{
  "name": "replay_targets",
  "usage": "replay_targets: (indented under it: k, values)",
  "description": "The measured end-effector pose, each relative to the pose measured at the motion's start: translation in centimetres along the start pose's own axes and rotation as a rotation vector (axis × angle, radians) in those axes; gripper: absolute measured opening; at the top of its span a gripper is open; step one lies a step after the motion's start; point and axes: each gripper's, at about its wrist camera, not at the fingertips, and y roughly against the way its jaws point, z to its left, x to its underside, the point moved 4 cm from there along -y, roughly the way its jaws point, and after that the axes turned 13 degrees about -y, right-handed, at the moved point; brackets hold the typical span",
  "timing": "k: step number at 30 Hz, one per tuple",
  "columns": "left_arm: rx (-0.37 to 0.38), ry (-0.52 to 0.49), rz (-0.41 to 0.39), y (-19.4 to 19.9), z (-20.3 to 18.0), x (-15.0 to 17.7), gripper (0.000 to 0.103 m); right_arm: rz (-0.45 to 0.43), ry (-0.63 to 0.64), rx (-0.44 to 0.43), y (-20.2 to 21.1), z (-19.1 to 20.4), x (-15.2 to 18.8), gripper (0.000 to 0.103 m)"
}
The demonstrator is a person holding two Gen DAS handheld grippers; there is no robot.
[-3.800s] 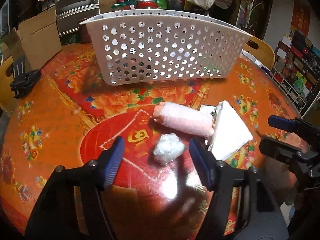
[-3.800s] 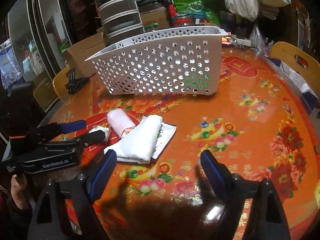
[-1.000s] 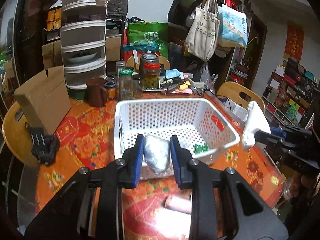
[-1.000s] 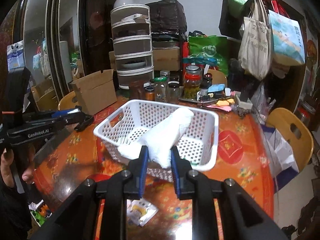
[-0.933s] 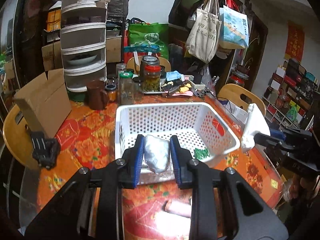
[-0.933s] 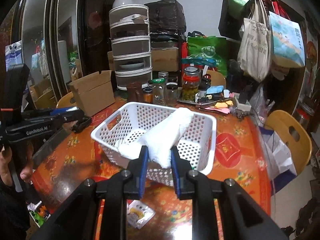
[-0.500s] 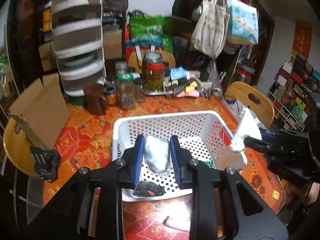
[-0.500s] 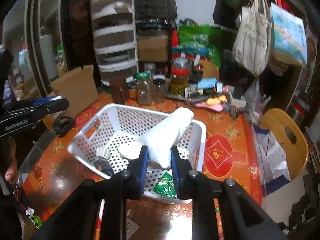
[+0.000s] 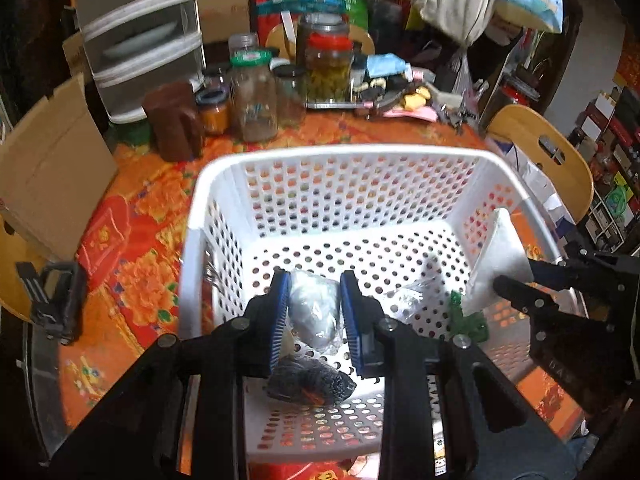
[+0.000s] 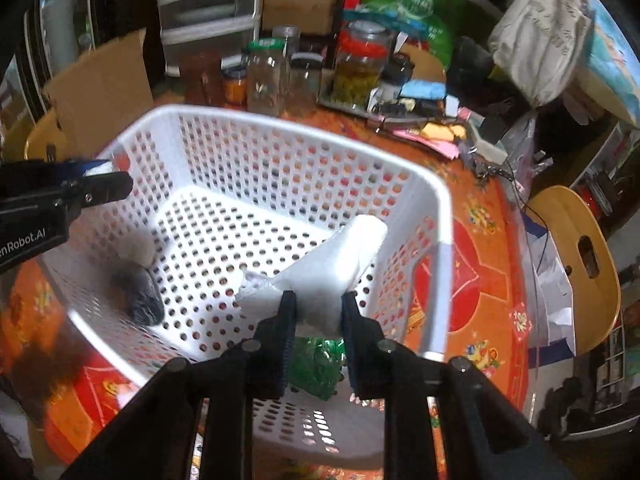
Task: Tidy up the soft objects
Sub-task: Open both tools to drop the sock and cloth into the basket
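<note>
Both loads are held directly above the white perforated plastic basket (image 9: 332, 200), so the coming release turns on a plain drop. The left tongs (image 9: 314, 312) are closed narrowly on a crumpled clear plastic-wrapped bundle (image 9: 314, 312), held over the basket's near-left floor, its long axis running forward along the fingers. The right tongs (image 10: 318, 316) are clamped on a folded white cloth (image 10: 336, 264), which is held over the basket's right side, just inside the right wall; its long axis points up and away from the fingers, tilted to the right, with a frayed corner drooping to the left. Already lying on the basket floor are a dark knitted bundle (image 9: 310, 384) beneath the left tongs and a green crinkled wrapper (image 10: 316, 368) beneath the right tongs. The basket rests on the orange floral-patterned counter (image 9: 132, 280). Neither load appears to touch the basket floor yet.
</note>
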Motion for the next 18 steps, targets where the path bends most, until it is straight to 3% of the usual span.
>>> replay_targets:
  k: [7,12,14,16,18]
  values:
    - [0.01,0.004,0.037,-2.6,-0.1,1.1,0.024,0.048,0.013,0.02,-2.3,0.3,0.7,0.021]
    - [0.001,-0.006,0.044,-3.2,-0.4,1.4,0.024,0.018,0.012,0.022,-2.2,0.1,0.4,0.026]
    - [0.01,-0.004,0.041,-3.1,-0.5,1.4,0.026,-0.016,0.005,0.025,-1.9,-0.1,0.2,0.035]
    - [0.008,0.003,0.037,-3.0,-0.5,1.5,0.034,-0.042,-0.001,0.026,-1.6,-0.3,-0.1,0.047]
    - [0.018,0.003,0.022,-2.7,-0.5,1.5,0.041,-0.051,-0.01,0.013,-1.3,-0.5,-0.3,0.05]
